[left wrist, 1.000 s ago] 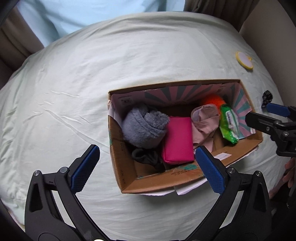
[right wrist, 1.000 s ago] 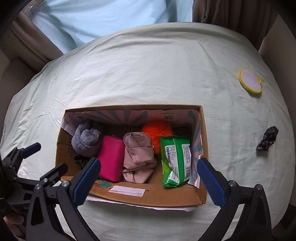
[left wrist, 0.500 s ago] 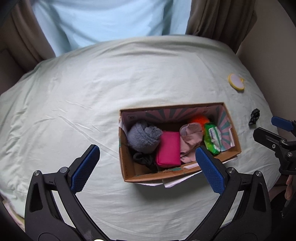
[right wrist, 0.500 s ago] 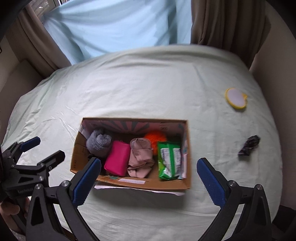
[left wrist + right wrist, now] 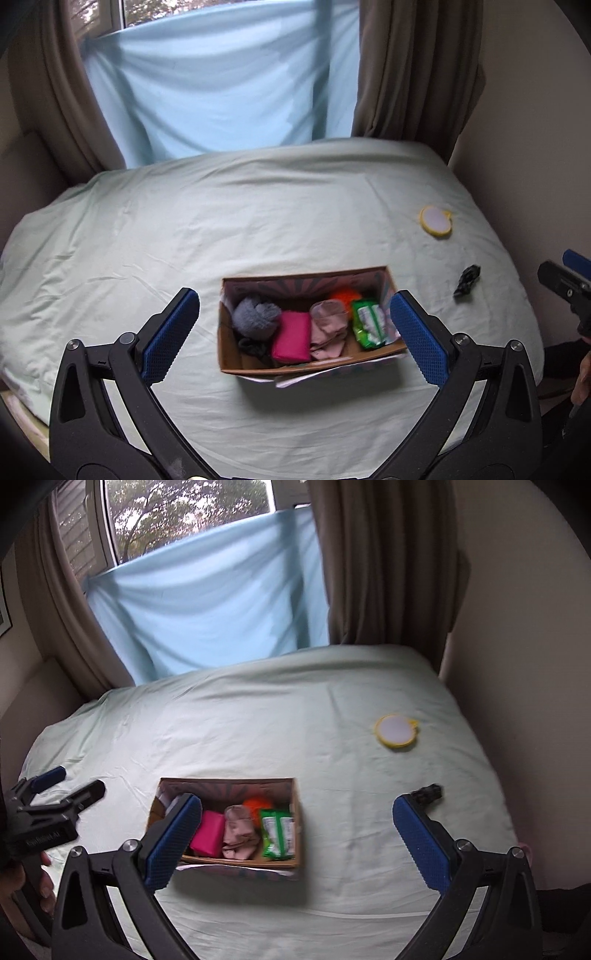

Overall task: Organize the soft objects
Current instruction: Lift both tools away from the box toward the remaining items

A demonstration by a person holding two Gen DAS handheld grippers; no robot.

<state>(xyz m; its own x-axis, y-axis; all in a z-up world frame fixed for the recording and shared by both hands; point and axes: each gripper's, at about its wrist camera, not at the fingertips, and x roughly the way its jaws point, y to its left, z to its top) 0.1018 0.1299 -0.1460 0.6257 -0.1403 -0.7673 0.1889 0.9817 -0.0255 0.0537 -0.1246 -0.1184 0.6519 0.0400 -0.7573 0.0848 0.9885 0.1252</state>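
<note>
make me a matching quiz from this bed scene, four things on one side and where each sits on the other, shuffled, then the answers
Things:
1. grey fuzzy bundle
2. green packet
3. yellow-rimmed round pad
4. small dark scrunchie

Places:
A. on the sheet, beyond the box's right end, far side
B. left end inside the cardboard box
C. on the sheet, right of the box, nearer than the round item
D. right end inside the box

Pairs: 1-B, 2-D, 3-A, 4-C
</note>
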